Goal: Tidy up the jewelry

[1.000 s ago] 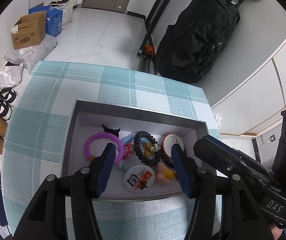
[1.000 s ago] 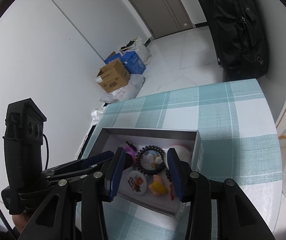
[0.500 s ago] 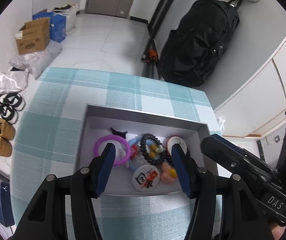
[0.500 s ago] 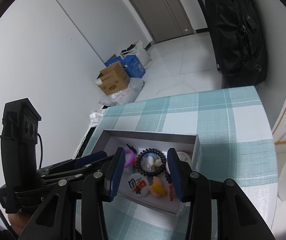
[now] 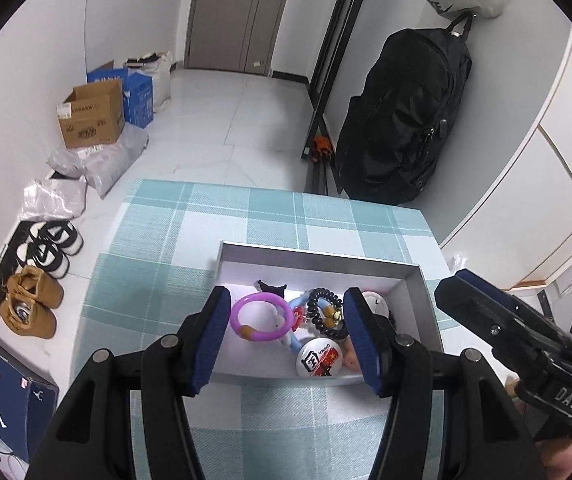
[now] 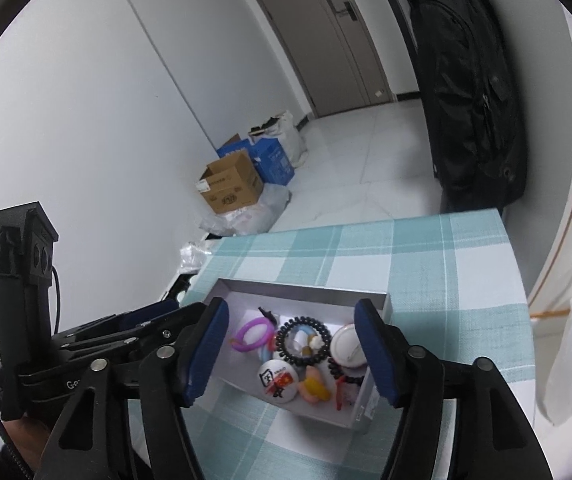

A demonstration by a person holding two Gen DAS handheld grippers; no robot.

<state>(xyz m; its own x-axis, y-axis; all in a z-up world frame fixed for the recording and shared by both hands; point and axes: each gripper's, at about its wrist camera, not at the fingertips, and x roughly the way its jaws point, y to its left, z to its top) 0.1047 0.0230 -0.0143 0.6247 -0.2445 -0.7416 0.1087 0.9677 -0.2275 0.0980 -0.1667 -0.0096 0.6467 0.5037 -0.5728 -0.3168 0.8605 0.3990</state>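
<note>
Box (image 5: 421, 300): rectangular, grey; purple ring (image 5: 262, 317), round.

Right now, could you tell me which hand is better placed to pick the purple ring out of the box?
Left, probably. Its tongs frame the purple ring in the box, empty. The right tongs, opening and empty, centre on the black coil.

— In the tray (image 5: 415, 292) on the table (image 5: 154, 280)?
— Bangle (image 5: 261, 317) at left, spiral hair tie (image 5: 323, 315) in the middle, badge (image 5: 317, 361) nearer, just before it.
— Beyond the table?
— Backpack (image 5: 405, 120) against the right wall, cardboard box (image 5: 92, 118) far left on the floor.
</note>
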